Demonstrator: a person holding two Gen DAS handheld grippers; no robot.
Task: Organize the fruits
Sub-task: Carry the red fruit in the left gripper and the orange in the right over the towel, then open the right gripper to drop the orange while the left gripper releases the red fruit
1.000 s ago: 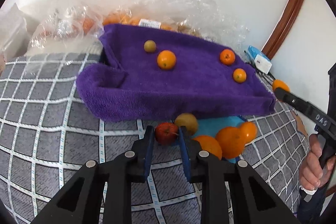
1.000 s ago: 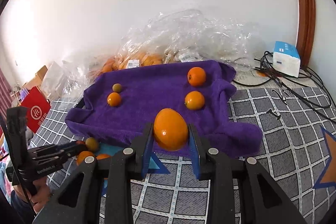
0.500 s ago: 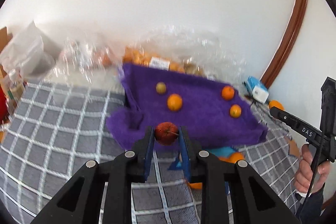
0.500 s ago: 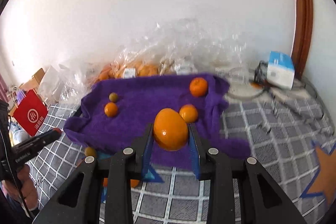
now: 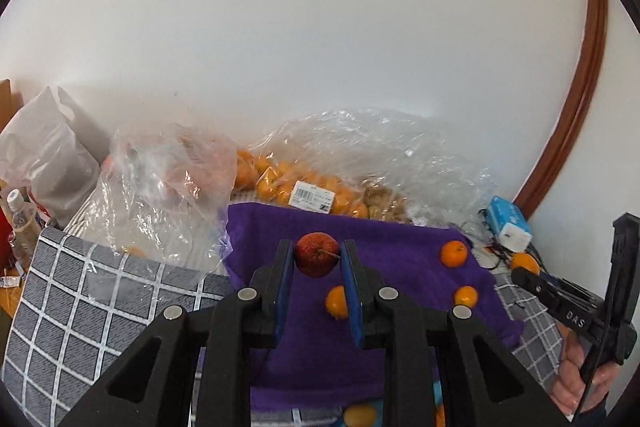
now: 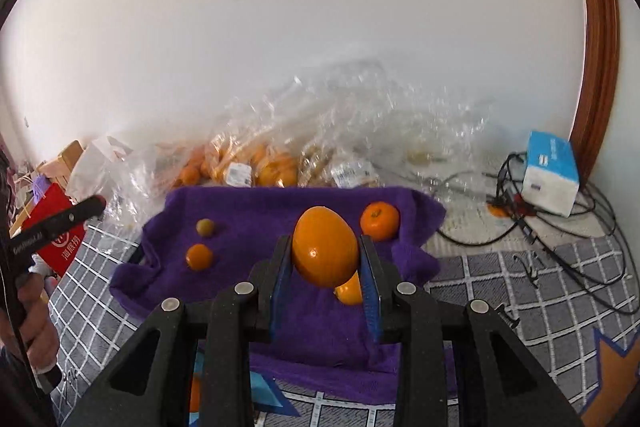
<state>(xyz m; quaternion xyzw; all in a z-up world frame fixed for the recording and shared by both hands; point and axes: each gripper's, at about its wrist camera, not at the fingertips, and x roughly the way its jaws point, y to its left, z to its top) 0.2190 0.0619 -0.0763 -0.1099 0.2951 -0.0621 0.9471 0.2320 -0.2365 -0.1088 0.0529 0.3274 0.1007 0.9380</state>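
My left gripper [image 5: 317, 259] is shut on a small red fruit [image 5: 317, 253] and holds it over the purple towel [image 5: 400, 267]. Three small oranges lie on the towel in the left wrist view: one [image 5: 336, 302] behind the right finger, one [image 5: 453, 253] far right and one [image 5: 466, 296] nearer. My right gripper [image 6: 325, 251] is shut on a large orange [image 6: 325, 247], also above the purple towel [image 6: 256, 215]. In the right wrist view the towel carries a greenish fruit [image 6: 205, 227], a small orange [image 6: 199, 256], a mandarin [image 6: 380, 220] and an orange [image 6: 350, 291] partly hidden by the held one.
Clear plastic bags with oranges [image 5: 304, 187] lie against the wall behind the towel. A blue-white box [image 6: 551, 174] and black cables [image 6: 560, 251] sit at the right. A red bag [image 6: 56, 231] stands left. A grey checked mat [image 5: 88, 307] covers the floor; loose fruit [image 5: 360, 415] lies near the towel's front edge.
Both grippers rose and moved forward over the towel with their fruits. The left one lifted the red fruit away from the pile on the mat.
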